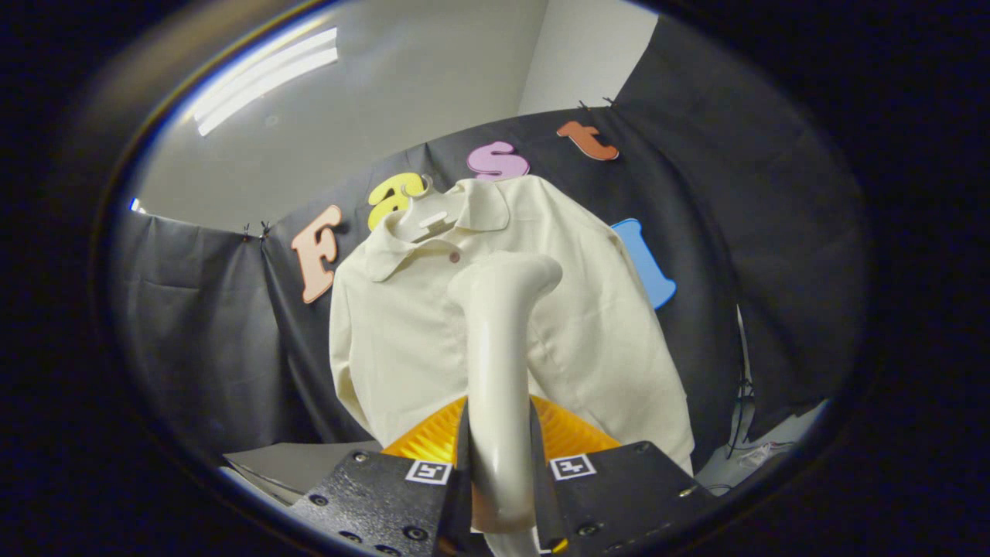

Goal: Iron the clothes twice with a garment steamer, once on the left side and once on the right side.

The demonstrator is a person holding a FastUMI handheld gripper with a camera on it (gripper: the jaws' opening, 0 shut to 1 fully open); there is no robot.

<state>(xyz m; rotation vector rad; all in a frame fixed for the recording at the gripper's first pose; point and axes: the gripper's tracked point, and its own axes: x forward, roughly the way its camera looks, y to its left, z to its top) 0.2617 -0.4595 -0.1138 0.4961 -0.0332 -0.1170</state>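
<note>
The camera rides behind the claw (499, 495), tilted upward, close to the hanging shirt (603, 325).

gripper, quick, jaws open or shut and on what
Gripper: jaws shut on the garment steamer handle, its head up against the cream shirt hanging on the hanger.

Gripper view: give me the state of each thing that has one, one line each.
Garment steamer: upright, handle clamped between the jaws, head at the shirt's chest.
Gripper: shut on the steamer handle.
Shirt: hanging, buttoned at the collar.
Hanger: hooked up, carrying the shirt.
</note>
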